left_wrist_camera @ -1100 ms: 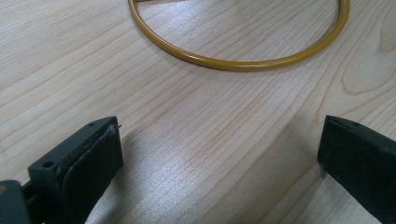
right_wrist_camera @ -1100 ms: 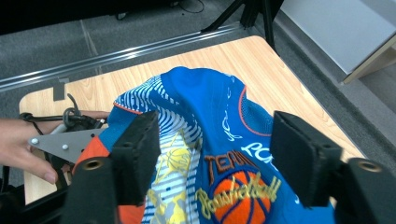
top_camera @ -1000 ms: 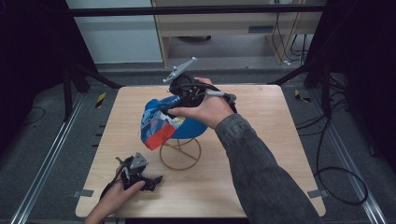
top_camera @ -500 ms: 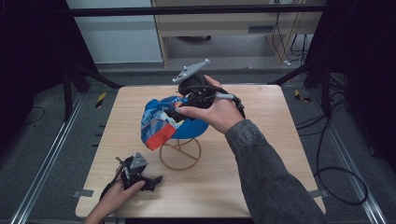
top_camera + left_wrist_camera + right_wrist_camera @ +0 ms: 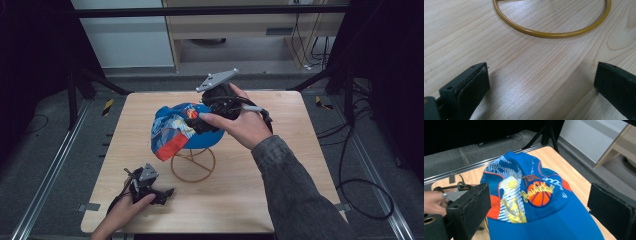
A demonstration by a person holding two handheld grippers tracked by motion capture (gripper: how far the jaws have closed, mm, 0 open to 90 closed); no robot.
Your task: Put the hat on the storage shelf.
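A blue cap with a basketball badge and a red-edged brim sits on a gold wire stand at the table's middle. My right gripper hovers just above the cap's far right side. Its jaws are open, and the cap lies below and between them, untouched as far as I can see. My left gripper rests on the table near the front left, open with nothing in it. In the left gripper view the left gripper faces the stand's ring base a short way ahead.
The wooden table is bare on the right and at the back left. Black frame legs and metal rails stand around it, and cables lie on the floor to the right. A hand with the left gripper appears past the cap in the right gripper view.
My right gripper has moved to the right and a little nearer over the cap. The cap has shifted slightly right on the stand. The left gripper has stayed put.
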